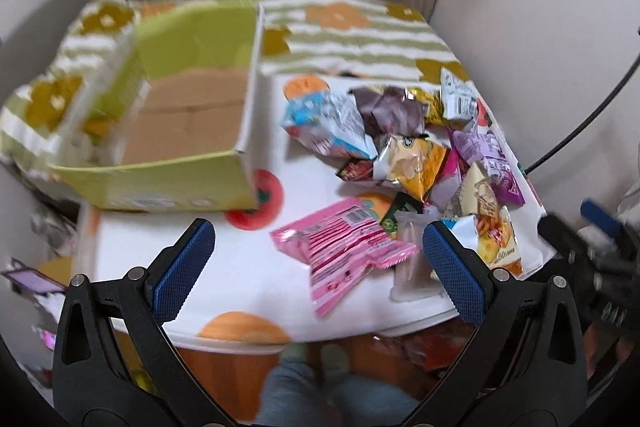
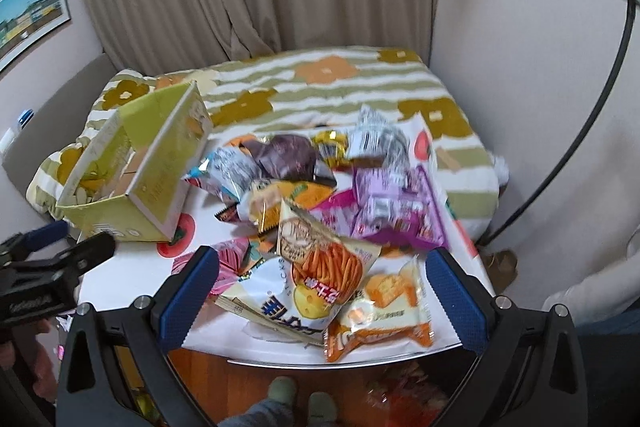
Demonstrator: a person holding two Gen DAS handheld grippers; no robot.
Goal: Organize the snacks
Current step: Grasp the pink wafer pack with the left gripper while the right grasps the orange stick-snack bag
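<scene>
My left fingers (image 1: 316,259), spread and empty, hover just above the flat pink foil snack packet (image 1: 344,251), its long axis diagonal; my right fingers (image 2: 320,283) gape empty too.

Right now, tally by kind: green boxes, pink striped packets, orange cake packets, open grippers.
green box: 1
pink striped packet: 1
orange cake packet: 1
open grippers: 2, left gripper and right gripper
Total: 5
</scene>
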